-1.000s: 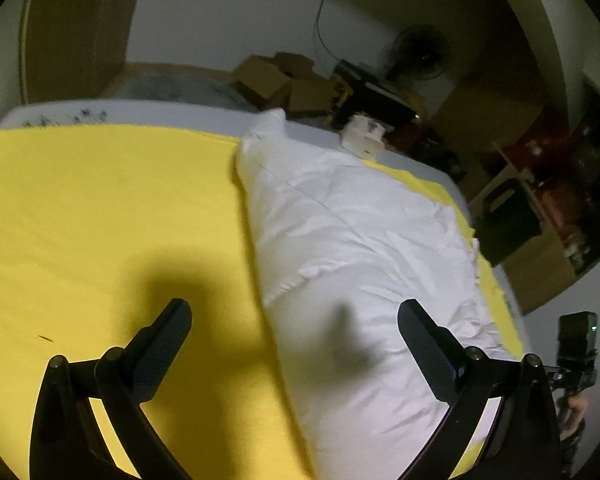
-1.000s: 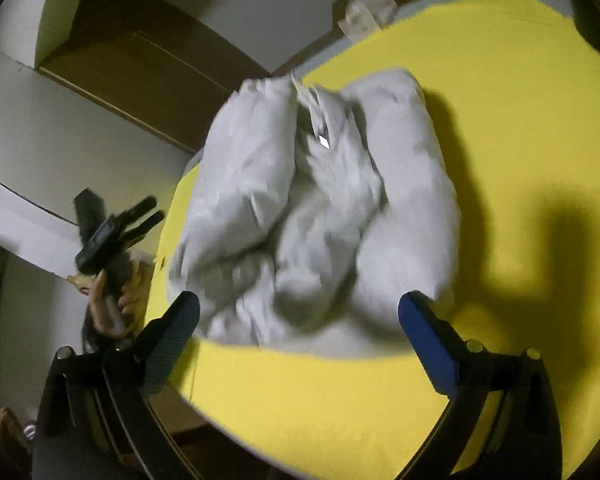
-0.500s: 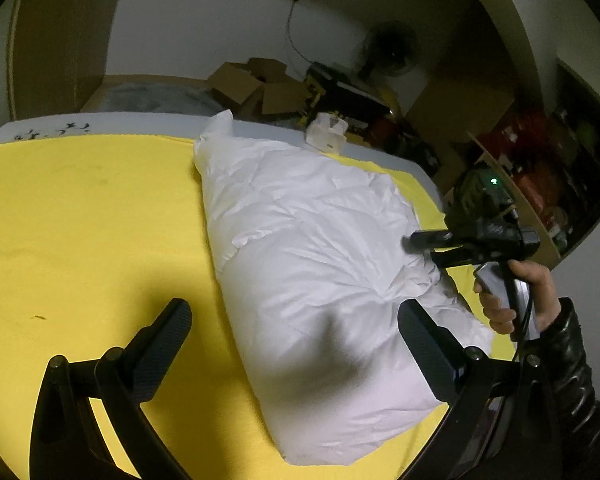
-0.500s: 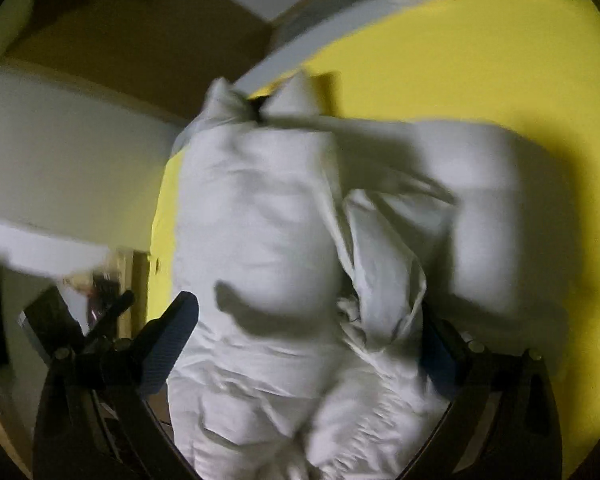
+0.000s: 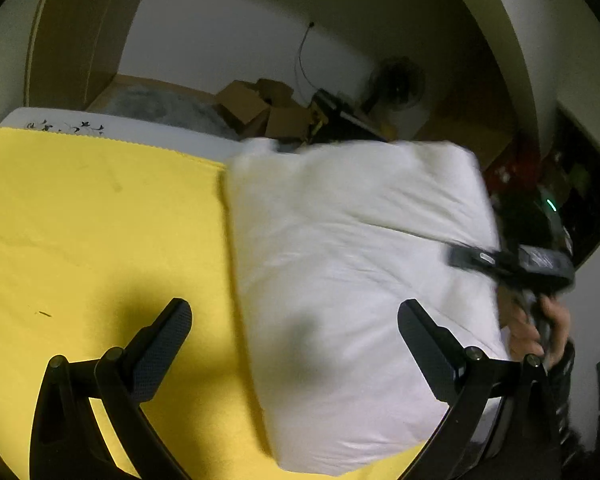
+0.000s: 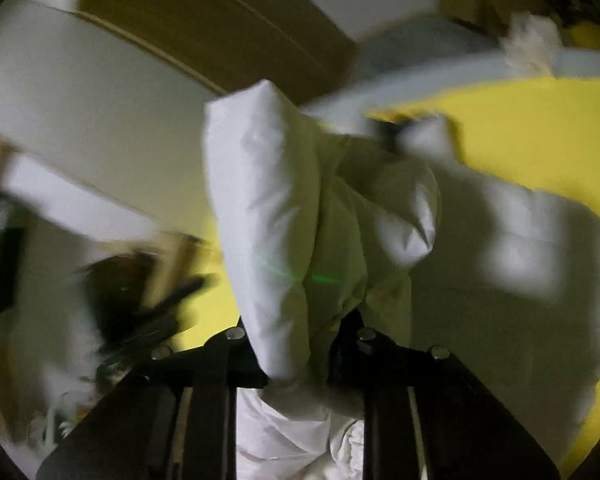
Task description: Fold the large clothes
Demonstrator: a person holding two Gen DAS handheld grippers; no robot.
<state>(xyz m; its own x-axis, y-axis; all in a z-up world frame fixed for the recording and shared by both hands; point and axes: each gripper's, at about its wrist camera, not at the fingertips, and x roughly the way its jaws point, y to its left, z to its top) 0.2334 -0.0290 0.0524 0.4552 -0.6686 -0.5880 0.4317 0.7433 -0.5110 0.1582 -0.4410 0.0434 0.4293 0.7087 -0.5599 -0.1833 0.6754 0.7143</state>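
Note:
A white puffy down jacket point(image 5: 352, 288) lies on the yellow sheet point(image 5: 92, 232) of a bed. My left gripper point(image 5: 296, 348) is open and empty, hovering above the jacket's near edge. My right gripper point(image 6: 300, 344) is shut on a thick fold of the jacket point(image 6: 276, 216) and lifts it up off the sheet point(image 6: 540, 128). In the left wrist view the right gripper point(image 5: 512, 264) reaches onto the jacket's right side, held by a hand. The view is motion-blurred.
Cardboard boxes point(image 5: 260, 108) and a fan point(image 5: 396, 84) stand beyond the bed's far edge. A wooden wardrobe point(image 5: 72, 40) is at the back left. Cluttered shelves point(image 5: 560, 176) are at the right. The white mattress edge point(image 5: 60, 120) shows past the sheet.
My right gripper has closed on the jacket and raised a fold. The jacket now bulks higher and wider in the left wrist view. The left gripper stayed open.

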